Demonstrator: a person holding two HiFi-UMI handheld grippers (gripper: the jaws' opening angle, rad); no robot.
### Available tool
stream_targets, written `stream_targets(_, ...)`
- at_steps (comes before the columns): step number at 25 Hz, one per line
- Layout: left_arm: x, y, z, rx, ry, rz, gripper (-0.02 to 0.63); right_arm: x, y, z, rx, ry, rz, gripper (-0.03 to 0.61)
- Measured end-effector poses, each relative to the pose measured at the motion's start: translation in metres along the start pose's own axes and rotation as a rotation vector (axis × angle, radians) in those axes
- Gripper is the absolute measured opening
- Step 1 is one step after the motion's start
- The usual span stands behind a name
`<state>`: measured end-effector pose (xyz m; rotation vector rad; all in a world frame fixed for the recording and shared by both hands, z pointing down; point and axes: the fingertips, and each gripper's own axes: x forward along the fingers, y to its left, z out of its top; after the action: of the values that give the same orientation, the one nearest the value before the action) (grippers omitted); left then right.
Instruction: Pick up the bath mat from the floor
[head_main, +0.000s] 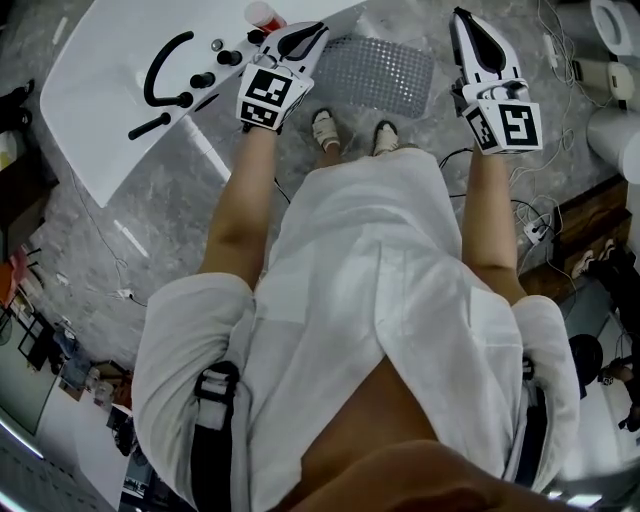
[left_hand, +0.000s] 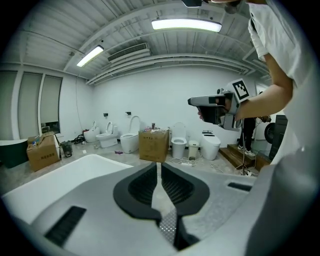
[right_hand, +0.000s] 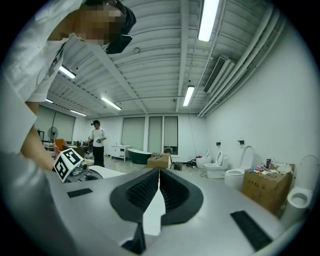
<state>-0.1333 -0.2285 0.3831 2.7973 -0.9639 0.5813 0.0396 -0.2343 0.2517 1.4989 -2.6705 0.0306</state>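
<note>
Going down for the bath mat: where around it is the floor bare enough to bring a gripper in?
Bare floor shows past the far edge of the bath mat and in a strip on its right. Crowded: white slab on its left, shoes at its near edge, cables farther right.

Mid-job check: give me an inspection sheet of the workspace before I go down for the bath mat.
Surface: grey stone-look floor; the person stands on it.
Job's things: bath mat lies flat on the floor just ahead of the feet, not held.
Clutter: white fixture with black tap fittings, at left beside the mat.
Grippers: left gripper and right gripper both shut, nothing between the jaws, held up off the floor.
Cables: loose cables on the floor at right.
Surroundings: toilets, a cardboard box, another person far off.
</note>
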Motion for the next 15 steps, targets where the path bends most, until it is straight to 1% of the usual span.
stream_targets(4, 0.015, -0.009, 0.004, 0.0, 0.022, -0.004, 0.026, 0.0, -0.014, -0.006, -0.006, 0.003, 0.01, 0.029)
stream_targets(6, 0.029, -0.015, 0.009, 0.001, 0.03, 0.007, 0.028, 0.0, -0.029, -0.012, 0.001, 0.005, 0.026, 0.029)
stream_targets(8, 0.046, -0.024, 0.015, -0.004, 0.034, 0.025, 0.027, -0.002, -0.048, -0.017, -0.015, 0.01, 0.054, 0.029)
stream_targets(12, 0.077, -0.033, 0.01, -0.027, 0.092, 0.081, 0.028, -0.004, -0.077, -0.03, -0.034, 0.0, 0.145, 0.029)
stream_targets(15, 0.109, -0.036, -0.013, -0.071, 0.152, 0.124, 0.028, -0.003, -0.099, -0.058, -0.036, -0.002, 0.236, 0.029)
